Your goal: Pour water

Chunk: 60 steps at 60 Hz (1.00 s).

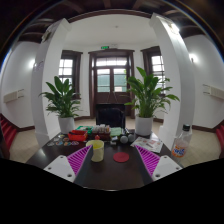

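A pale yellow cup [97,150] stands upright on the dark table [112,172], just inside my left finger and ahead of its pad. To its right lies a flat red coaster [122,156], between the two fingers' lines. My gripper [112,160] is open: the purple pads [78,160] are spread wide at either side, and nothing is held. The cup touches neither finger. I cannot see inside the cup.
Further back on the table sit red and green boxes [77,134], small dark items [118,133] and papers [148,143]. A small bottle [179,147] stands at the right. Two potted plants [64,104] flank a dark wooden door [111,80], with white pillars beside them.
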Each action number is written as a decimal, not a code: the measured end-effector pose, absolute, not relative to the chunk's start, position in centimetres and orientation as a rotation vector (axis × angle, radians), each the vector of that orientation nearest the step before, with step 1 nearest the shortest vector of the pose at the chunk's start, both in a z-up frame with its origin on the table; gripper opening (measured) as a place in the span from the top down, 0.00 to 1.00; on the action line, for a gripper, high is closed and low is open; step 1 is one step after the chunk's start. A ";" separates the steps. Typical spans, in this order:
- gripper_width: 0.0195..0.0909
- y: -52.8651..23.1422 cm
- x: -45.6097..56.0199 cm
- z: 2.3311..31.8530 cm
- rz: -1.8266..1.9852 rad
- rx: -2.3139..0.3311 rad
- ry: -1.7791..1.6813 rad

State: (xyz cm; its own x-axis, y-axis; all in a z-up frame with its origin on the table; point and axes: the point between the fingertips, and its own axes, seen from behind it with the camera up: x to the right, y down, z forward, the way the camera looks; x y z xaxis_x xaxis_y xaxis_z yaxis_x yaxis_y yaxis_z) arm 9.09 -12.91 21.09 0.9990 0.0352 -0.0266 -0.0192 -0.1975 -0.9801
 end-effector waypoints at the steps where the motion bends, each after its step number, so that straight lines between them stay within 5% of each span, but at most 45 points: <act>1: 0.10 -12.9 9.2 21.1 0.048 -1.767 -0.013; 25: 0.10 -16.8 23.3 12.5 -0.035 -1.820 0.049; 51: 0.11 -7.7 34.1 12.9 -0.096 -1.752 -0.023; 58: 0.16 -5.5 33.8 12.8 -0.054 -1.754 -0.050; 60: 0.25 -5.0 33.6 12.6 -0.042 -1.757 -0.054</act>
State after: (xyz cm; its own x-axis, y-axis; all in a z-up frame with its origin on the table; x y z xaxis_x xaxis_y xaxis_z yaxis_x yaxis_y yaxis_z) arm 33.64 -5.03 12.61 0.9982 0.0129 0.0585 0.0598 -0.1857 -0.9808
